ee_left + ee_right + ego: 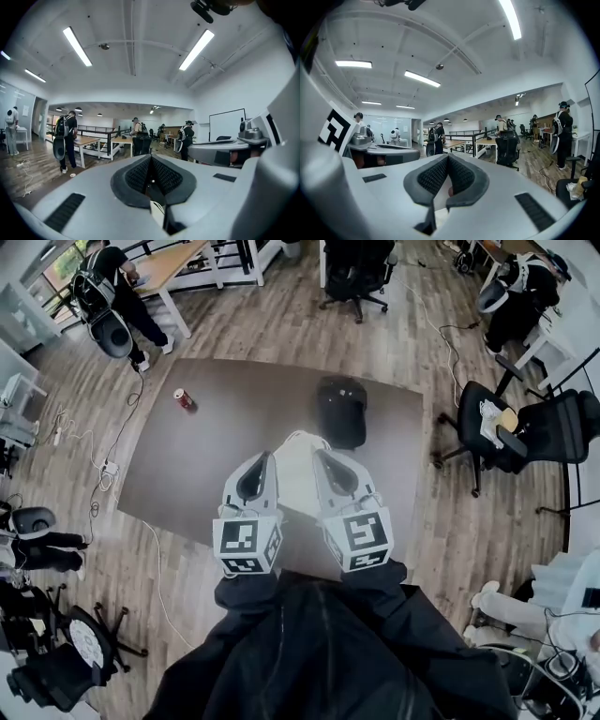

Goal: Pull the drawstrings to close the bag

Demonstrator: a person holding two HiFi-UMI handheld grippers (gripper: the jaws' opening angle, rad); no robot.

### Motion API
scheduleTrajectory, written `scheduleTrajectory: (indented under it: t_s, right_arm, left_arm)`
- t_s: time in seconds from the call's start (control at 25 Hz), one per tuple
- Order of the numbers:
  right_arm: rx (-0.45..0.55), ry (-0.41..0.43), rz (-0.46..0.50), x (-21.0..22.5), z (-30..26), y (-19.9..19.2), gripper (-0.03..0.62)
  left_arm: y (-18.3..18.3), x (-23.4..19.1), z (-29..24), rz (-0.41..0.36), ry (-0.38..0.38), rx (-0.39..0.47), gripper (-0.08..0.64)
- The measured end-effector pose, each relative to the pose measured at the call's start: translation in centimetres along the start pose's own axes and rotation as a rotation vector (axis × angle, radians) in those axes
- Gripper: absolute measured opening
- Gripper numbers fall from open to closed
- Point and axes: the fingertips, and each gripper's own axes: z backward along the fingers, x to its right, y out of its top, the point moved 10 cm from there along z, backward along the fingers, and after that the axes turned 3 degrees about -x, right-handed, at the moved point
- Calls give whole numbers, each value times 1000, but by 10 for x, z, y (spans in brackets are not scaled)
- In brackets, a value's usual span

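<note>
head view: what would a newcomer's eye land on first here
The left gripper and right gripper are held up side by side at centre, jaws shut on what look like drawstrings, with a white bag, it seems, hanging between them. Behind, on the dark table, sit a black object and a red can.

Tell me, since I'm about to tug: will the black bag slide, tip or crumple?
The bag looks like soft cloth, so it likely crumples rather than tips. It sits loose on a smooth table, so it may slide. Its white cord curves, so probably floppy.
</note>
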Motion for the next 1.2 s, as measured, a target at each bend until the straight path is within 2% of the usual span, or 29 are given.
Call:
scheduleTrajectory:
  t_s: [0.4,0.8,1.2]
  right_arm:
    - [53,3,3,2,28,12,20]
    - [59,16,-17,7,38,9,20]
    - [50,44,-25,8,35,2,20]
  left_arm:
    - [10,24,19,-7,4,34,31]
    - [12,38,16,-39,-12,15,31]
    - [6,35,13,-52,18,-22,31]
